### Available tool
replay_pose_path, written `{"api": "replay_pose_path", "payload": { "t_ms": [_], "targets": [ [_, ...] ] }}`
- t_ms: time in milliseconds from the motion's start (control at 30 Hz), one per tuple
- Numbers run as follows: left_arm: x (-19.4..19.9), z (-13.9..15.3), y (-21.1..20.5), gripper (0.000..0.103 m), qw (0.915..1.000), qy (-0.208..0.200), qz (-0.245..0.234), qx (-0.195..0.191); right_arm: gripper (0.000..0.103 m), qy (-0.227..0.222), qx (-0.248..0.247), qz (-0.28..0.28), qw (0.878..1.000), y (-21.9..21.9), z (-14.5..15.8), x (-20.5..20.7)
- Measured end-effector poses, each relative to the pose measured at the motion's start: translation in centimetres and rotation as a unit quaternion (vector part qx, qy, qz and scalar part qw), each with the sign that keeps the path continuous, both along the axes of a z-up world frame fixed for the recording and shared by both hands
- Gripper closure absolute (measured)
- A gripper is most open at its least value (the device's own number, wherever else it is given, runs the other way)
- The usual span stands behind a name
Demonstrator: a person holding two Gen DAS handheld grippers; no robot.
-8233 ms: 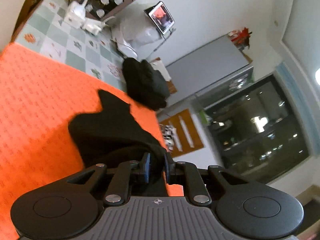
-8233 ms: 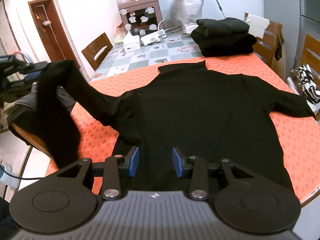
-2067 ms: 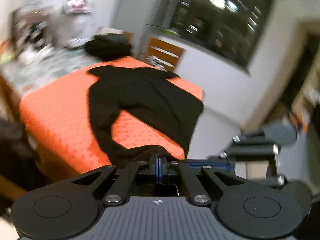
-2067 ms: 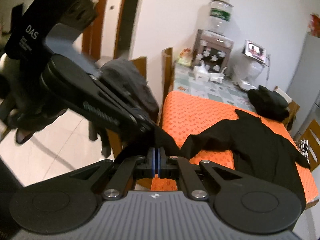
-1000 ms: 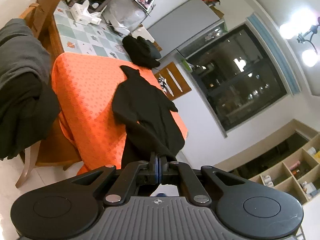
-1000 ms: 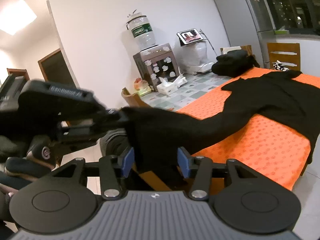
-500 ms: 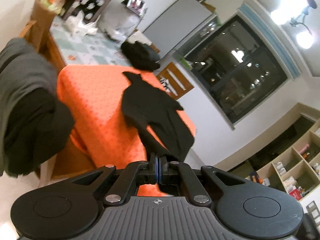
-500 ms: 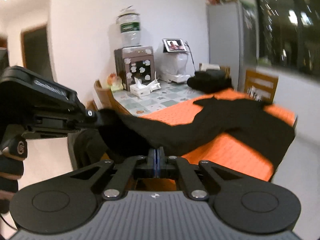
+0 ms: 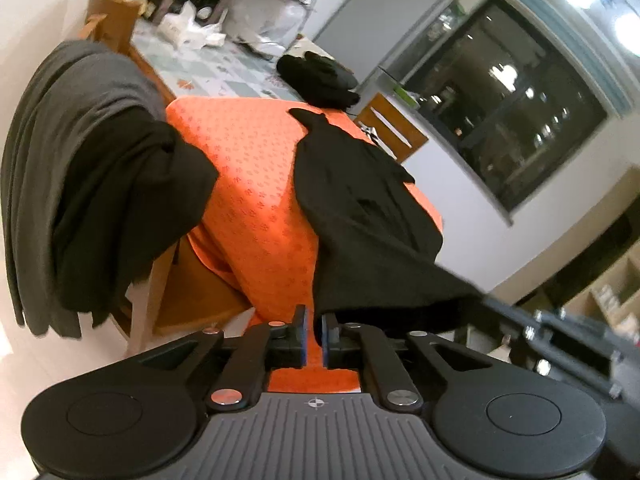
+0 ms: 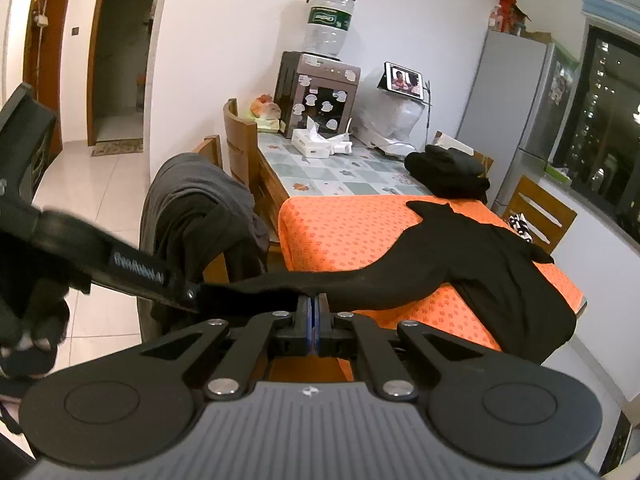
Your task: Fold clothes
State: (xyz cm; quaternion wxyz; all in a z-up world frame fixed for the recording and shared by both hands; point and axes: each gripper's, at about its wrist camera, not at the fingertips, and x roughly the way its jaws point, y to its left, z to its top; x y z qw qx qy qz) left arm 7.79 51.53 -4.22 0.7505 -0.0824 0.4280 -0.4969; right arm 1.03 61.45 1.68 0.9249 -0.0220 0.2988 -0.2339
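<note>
As sleeve [image 10: 360,280] overhangs tablecloth [image 10: 340,236] edge, floor [image 10: 100,184] open.

black claw [image 10: 313,312] with blue pads, silver screws, ribbed grey housing.

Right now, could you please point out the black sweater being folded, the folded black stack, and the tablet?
Black sweater [image 10: 492,264]: right wrist view, on its body over the orange cloth.
Folded black stack [image 10: 448,172]: right wrist view, on its top.
Tablet [image 10: 404,81]: right wrist view, on its lit screen.

- A water dispenser [image 10: 318,92] stands at the far end of the table [image 10: 340,172].
- A tablet [image 10: 404,80] stands right of it.
- A grey fridge [image 10: 516,120] stands far right.
- A tissue box [image 10: 310,146] lies near the dispenser.
</note>
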Motion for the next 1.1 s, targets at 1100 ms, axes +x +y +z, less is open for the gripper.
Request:
{"api": "replay_pose_path", "payload": {
  "t_ms": [1100],
  "targets": [
    [-1.4,4.7,-2.7,0.099,0.9837,-0.179,0.005,0.010,0.099,-0.002,0.055,0.030,0.998,-3.1,0.2,-2.9]
  ]
}}
